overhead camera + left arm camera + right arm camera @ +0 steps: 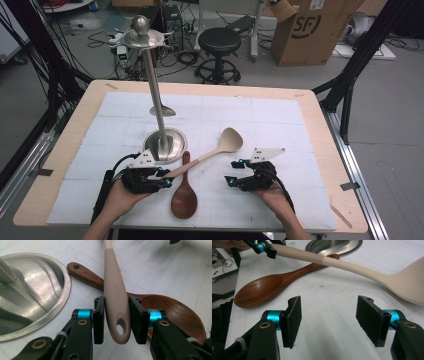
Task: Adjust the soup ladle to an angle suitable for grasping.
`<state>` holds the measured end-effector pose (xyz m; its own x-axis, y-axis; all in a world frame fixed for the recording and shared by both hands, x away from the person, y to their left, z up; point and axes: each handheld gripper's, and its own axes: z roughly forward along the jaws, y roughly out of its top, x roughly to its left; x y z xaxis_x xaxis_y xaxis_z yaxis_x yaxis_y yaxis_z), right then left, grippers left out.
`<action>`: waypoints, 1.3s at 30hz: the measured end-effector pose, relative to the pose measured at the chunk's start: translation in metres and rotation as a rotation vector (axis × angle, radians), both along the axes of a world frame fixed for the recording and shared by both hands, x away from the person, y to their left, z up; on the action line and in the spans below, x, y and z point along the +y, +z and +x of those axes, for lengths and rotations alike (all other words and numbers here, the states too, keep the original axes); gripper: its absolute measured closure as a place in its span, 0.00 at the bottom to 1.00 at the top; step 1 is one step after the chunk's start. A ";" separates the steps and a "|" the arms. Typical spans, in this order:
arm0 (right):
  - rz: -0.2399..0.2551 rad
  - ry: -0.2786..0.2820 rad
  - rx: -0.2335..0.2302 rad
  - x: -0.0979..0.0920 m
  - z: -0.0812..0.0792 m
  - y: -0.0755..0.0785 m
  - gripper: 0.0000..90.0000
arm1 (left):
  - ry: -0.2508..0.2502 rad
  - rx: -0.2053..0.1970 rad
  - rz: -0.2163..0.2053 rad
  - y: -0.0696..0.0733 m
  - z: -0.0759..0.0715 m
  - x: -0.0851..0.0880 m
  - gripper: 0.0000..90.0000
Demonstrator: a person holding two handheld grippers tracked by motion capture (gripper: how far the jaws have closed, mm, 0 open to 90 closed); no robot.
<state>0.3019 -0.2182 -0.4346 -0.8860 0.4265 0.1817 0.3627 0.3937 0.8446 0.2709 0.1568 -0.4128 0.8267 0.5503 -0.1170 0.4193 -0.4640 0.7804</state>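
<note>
At a light wooden table [65, 130] covered with a white gridded mat [280, 130], we are watching a utensil-hanging job that is looking barely begun. At eleven o'clock from the hands, the tall steel utensil stand [154, 90] is rising from its round base [37, 290], and one small steel utensil [164, 111] appears to be hanging from it already. We are seeing the left gripper [162, 176] clamping the handle end of the beige silicone spoon [220, 147], pads pressing either side just above the hanging hole [121, 328]; the spoon's bowl is pointing toward two o'clock and appears to be riding clear of the mat. Beneath it, the dark wooden spoon [184, 195] is lying on the mat at six o'clock from the base, handle tip just beside the rim, untouched. The right gripper [232, 172] is hovering with its jaws spread and nothing between them. We are judging that both spoons are yet to be hung. Beyond the table, at twelve o'clock, a black stool [219, 42], a cardboard box [310, 30] and tangled cables [100, 37] are crowding the grey floor.
</note>
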 end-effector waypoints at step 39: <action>-0.077 0.109 -0.038 0.053 0.010 0.020 0.41 | -0.096 -0.032 -0.040 0.016 -0.020 0.005 0.75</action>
